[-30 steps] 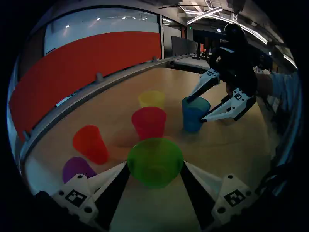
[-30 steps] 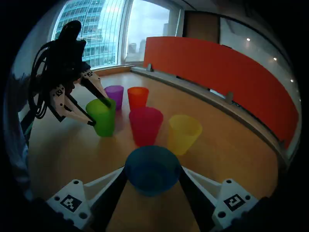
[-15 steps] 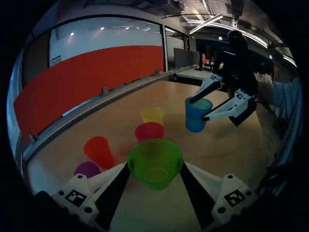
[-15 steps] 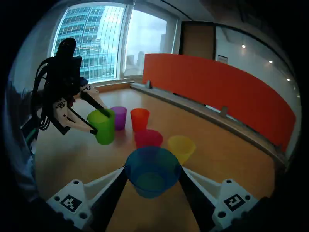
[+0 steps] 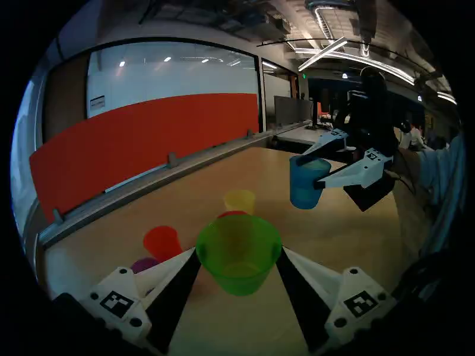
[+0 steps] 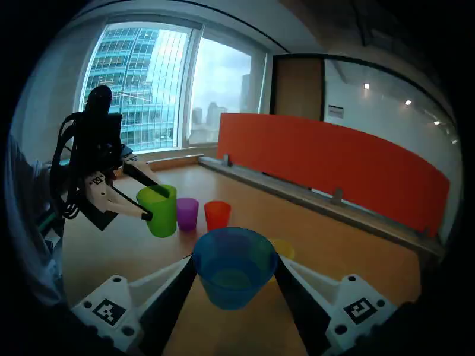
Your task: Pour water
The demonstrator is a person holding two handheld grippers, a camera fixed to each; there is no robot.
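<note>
Wooden table point(image 5: 356, 237), orange wall panel point(image 5: 148, 136) — left claw point(image 5: 237, 253) clamps green cup point(image 5: 238, 264); right claw point(image 6: 235, 259) clamps blue cup point(image 6: 234, 282).

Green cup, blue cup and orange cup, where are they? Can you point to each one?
green cup point(image 5: 238, 261): left gripper view, middle of its front wall.
blue cup point(image 6: 234, 279): right gripper view, middle of its front wall.
orange cup point(image 6: 217, 216): right gripper view, middle of its side wall.
</note>
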